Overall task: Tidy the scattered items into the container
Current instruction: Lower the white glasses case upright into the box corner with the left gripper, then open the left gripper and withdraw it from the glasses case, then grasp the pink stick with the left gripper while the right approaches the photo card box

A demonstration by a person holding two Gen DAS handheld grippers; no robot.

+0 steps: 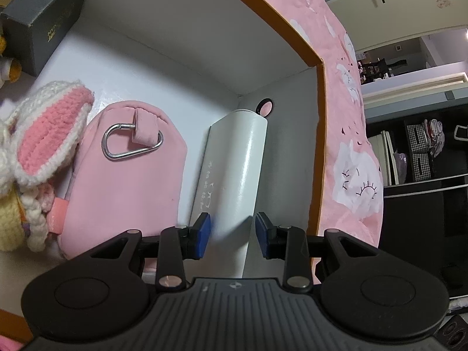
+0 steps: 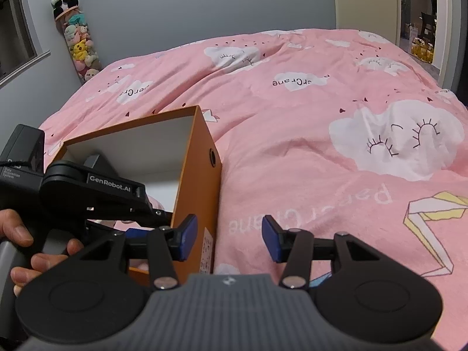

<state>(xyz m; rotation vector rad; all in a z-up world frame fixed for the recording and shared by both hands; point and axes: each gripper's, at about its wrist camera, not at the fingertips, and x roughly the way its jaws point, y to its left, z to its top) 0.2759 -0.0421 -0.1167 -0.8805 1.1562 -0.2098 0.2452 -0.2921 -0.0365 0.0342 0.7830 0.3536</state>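
Note:
The container is an orange box (image 1: 321, 146) with a white inside, standing on the pink bed cover. A white tube (image 1: 234, 161) lies in it along the right wall, its far end in the corner. My left gripper (image 1: 232, 231) is down in the box, shut on the tube's near end. A pink pouch (image 1: 128, 181) with a metal clip lies beside the tube. At the far left are a crocheted bunny (image 1: 38, 146) and a dark grey carton (image 1: 44, 20). My right gripper (image 2: 229, 237) hangs open over the bed, just right of the orange box (image 2: 199, 175), with nothing between its fingers.
The right wrist view shows a hand (image 2: 17, 234) holding the left gripper's handle over the box. The pink bed cover (image 2: 292, 117) spreads to the right and behind. A tall clear tube of plush toys (image 2: 76, 38) stands against the grey wall.

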